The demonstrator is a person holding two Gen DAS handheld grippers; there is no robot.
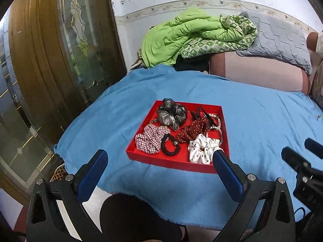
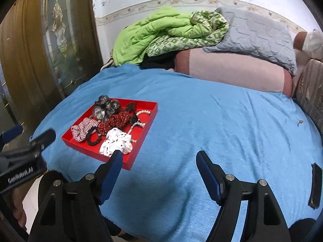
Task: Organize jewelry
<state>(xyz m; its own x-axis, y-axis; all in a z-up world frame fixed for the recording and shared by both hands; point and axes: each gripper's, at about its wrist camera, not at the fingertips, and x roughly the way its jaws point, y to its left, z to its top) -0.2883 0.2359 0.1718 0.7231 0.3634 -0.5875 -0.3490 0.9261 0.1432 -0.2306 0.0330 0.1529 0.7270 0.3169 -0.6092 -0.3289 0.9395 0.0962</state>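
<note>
A red tray [image 1: 171,161] sits on the blue sheet [image 1: 262,133]; it also shows in the right wrist view [image 2: 121,162]. In it lie a grey-black scrunchie [image 1: 171,115], a red dotted scrunchie [image 1: 191,131], a checked scrunchie [image 1: 150,138], a white scrunchie [image 1: 202,150], a thin black hair tie [image 1: 170,144] and a pearl strand [image 1: 219,127]. My left gripper [image 1: 159,157] is open and empty, held above the tray's near edge. My right gripper [image 2: 159,159] is open and empty, over bare sheet just right of the tray.
A green quilt [image 1: 191,34], a grey pillow [image 1: 282,42] and a pink cushion [image 1: 258,72] lie at the bed's far side. A wooden glass-panelled door [image 1: 50,60] stands left. A dark flat object [image 2: 316,185] lies on the sheet at the right.
</note>
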